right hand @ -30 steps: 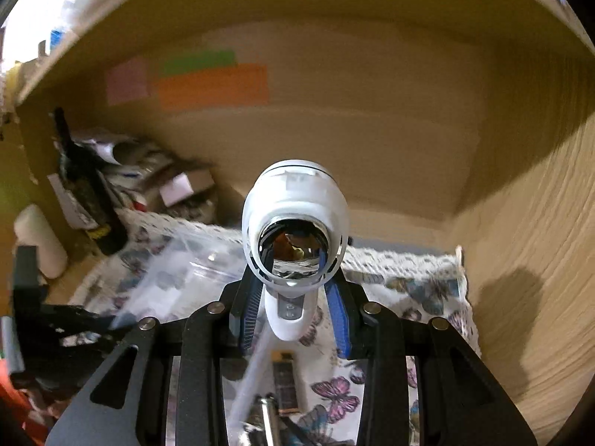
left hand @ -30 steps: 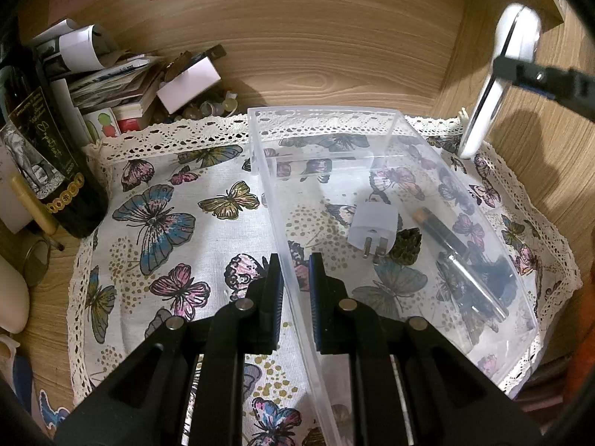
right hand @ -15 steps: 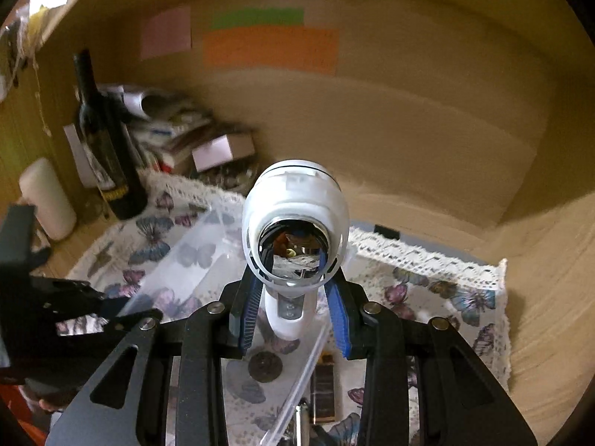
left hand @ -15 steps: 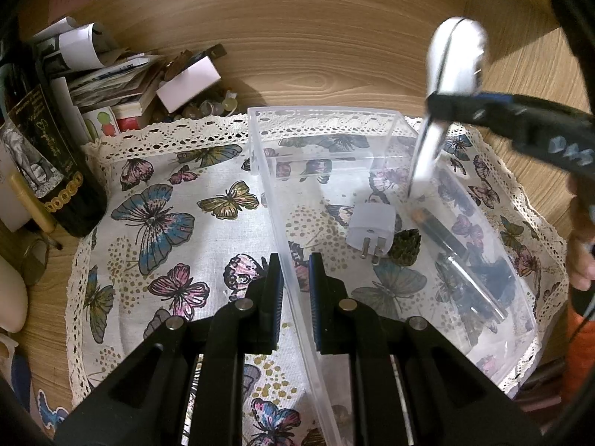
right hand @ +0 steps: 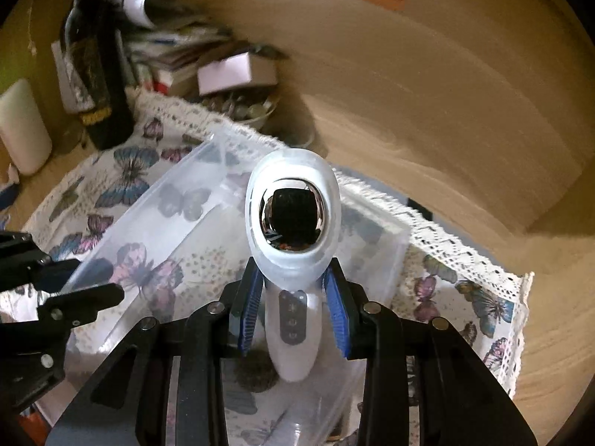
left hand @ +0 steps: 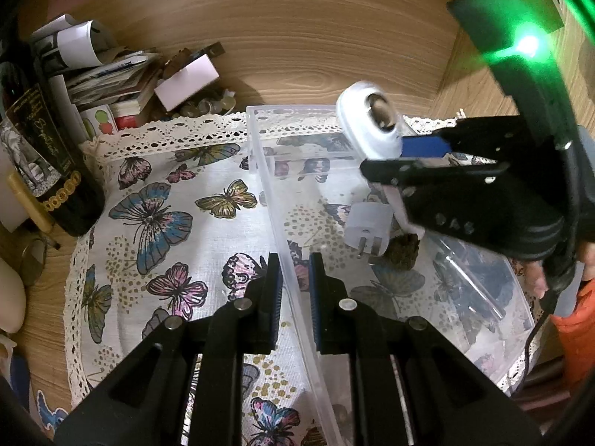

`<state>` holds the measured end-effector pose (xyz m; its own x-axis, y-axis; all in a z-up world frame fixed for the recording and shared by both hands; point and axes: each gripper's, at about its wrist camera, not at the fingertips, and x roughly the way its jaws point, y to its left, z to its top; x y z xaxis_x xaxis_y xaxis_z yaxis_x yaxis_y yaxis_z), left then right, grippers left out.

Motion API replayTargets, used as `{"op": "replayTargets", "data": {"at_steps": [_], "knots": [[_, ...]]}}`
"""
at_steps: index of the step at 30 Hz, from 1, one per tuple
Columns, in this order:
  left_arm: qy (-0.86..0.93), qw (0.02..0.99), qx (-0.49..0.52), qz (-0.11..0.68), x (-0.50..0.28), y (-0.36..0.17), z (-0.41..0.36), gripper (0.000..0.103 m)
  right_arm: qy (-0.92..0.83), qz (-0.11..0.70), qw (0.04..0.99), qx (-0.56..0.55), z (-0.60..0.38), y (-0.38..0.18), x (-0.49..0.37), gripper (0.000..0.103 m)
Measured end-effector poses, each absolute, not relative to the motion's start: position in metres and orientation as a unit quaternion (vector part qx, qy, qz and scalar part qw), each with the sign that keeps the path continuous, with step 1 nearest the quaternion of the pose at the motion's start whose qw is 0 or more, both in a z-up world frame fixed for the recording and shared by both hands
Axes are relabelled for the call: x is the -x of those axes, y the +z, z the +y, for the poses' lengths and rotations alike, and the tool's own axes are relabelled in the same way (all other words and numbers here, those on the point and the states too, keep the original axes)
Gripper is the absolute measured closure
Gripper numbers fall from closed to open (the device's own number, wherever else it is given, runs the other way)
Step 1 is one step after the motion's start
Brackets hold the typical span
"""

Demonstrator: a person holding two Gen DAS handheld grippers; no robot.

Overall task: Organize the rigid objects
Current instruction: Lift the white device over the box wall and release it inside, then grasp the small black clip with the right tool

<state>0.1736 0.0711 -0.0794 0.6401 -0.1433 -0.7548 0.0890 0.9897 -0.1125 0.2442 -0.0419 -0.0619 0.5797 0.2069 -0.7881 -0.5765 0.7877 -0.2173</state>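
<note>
Both claws busy: white handheld device going into the clear bin

My right claw (right hand: pixel 293 319) is clenched on a white handheld device (right hand: pixel 293 256), blue pads either side of its neck, mirrored oval head tilted up over the clear plastic bin (left hand: pixel 260 156). My left claw (left hand: pixel 292 278) straddles the bin's near long wall, pads either side of it; can't tell if they actually pinch it. Inside the bin: a white plug adapter (left hand: pixel 366 228) touching a small dark pinecone-looking thing (left hand: pixel 403 251), plus some clear tube-ish stuff I can't make out. Bin sits on the butterfly cloth (left hand: pixel 156 223), toward its right edge. Wine bottle (left hand: pixel 41 156) stands off the cloth's left edge.
</note>
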Motion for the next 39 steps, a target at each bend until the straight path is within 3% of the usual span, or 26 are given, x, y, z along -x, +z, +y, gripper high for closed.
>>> {"op": "replayTargets", "data": {"at_steps": [7,14,18,30,39], "knots": [[-0.066,0.905,0.035,0.419,-0.174,-0.079,0.071,0.091,0.237,0.431,0.834,0.250,-0.034,-0.079,-0.244,0.072],[-0.066,0.905,0.035,0.419,-0.175,-0.081,0.072,0.091,0.242,0.402,0.851,0.236,-0.038,-0.060,-0.231,0.071],[-0.066,0.905,0.035,0.419,-0.174,-0.081,0.072,0.091,0.245,0.380,0.864,0.220,-0.043,-0.044,-0.219,0.061],[-0.063,0.905,0.032,0.420,-0.174,-0.082,0.071,0.091,0.191,0.336,0.909,0.159,-0.104,-0.003,-0.204,0.053],[-0.060,0.905,0.029,0.420,-0.173,-0.081,0.069,0.091,0.128,0.376,0.911,0.113,-0.154,-0.040,-0.198,0.053]]}}
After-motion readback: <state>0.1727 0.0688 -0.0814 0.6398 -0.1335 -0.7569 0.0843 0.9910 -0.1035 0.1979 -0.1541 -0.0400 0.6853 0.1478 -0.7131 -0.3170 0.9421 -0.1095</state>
